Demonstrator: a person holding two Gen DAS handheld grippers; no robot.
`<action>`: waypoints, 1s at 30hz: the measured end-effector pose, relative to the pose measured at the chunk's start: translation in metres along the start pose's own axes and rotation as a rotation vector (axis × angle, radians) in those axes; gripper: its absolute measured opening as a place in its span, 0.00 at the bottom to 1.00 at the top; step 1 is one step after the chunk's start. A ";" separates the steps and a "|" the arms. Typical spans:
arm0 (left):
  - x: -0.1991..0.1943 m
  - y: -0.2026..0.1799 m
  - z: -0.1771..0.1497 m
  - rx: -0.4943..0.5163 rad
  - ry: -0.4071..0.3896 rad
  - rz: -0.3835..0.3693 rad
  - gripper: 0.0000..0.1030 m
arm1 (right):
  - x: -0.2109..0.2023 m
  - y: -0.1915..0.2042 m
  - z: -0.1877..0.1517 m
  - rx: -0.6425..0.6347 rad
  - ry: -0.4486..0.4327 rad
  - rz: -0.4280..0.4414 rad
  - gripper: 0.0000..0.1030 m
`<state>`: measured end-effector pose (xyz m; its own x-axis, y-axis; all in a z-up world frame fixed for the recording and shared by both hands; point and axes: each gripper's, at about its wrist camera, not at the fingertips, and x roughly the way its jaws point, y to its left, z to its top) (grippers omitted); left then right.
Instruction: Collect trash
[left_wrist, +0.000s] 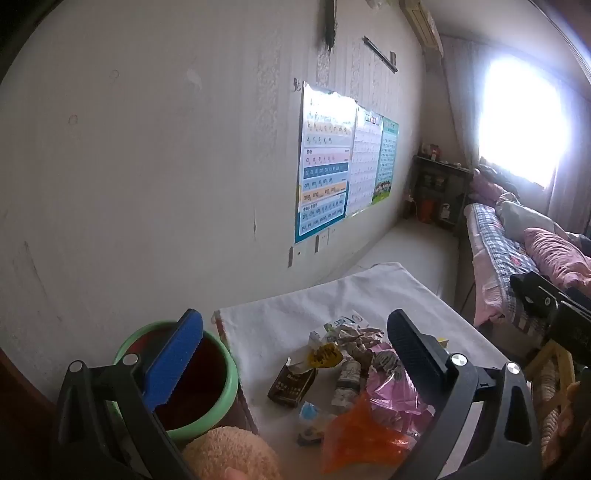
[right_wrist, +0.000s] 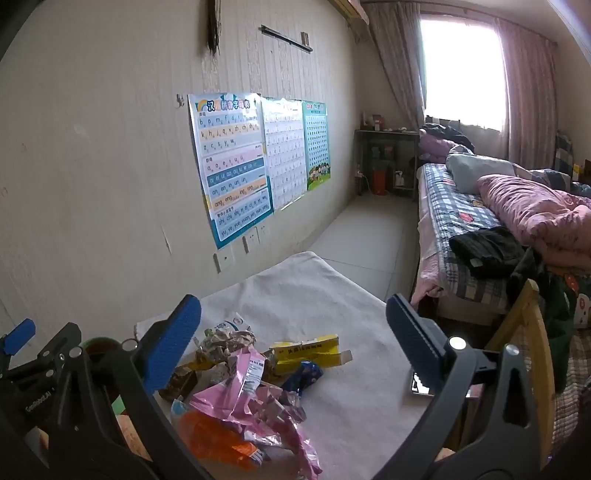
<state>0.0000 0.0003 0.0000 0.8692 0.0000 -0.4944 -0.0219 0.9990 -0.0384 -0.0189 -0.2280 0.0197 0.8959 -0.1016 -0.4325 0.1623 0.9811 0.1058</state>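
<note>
A pile of trash lies on a table under a white cloth (left_wrist: 295, 295): an orange bag (left_wrist: 362, 432), a pink wrapper (left_wrist: 391, 391), a brown box (left_wrist: 291, 384) and crumpled paper. My left gripper (left_wrist: 295, 354) hangs open above the pile, nothing between its fingers. A green bin (left_wrist: 225, 391) stands left of the table, under the blue left finger. In the right wrist view my right gripper (right_wrist: 295, 339) is open over the same pile: yellow carton (right_wrist: 306, 352), pink wrapper (right_wrist: 236, 387), orange bag (right_wrist: 214, 435), blue wrapper (right_wrist: 304, 373). The left gripper's blue finger (right_wrist: 18, 338) shows at the left edge.
A tan plush toy (left_wrist: 229, 454) sits at the near table edge beside the bin. A phone (right_wrist: 421, 386) lies on the cloth at the right. A wooden chair (right_wrist: 528, 325) and a bed (right_wrist: 461, 214) stand right of the table. Posters (right_wrist: 232, 166) hang on the wall.
</note>
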 end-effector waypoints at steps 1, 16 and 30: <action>0.000 0.000 0.000 0.000 0.000 0.000 0.93 | 0.000 0.000 0.001 0.001 0.000 0.001 0.96; -0.002 0.006 0.000 -0.012 -0.006 0.009 0.93 | 0.001 -0.002 -0.001 0.004 0.010 -0.005 0.96; 0.000 -0.002 -0.004 0.005 -0.013 -0.011 0.93 | 0.002 -0.003 -0.002 0.005 0.016 -0.009 0.96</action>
<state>-0.0018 -0.0016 -0.0034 0.8758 -0.0101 -0.4825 -0.0100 0.9992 -0.0391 -0.0185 -0.2308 0.0172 0.8877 -0.1076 -0.4476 0.1722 0.9793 0.1060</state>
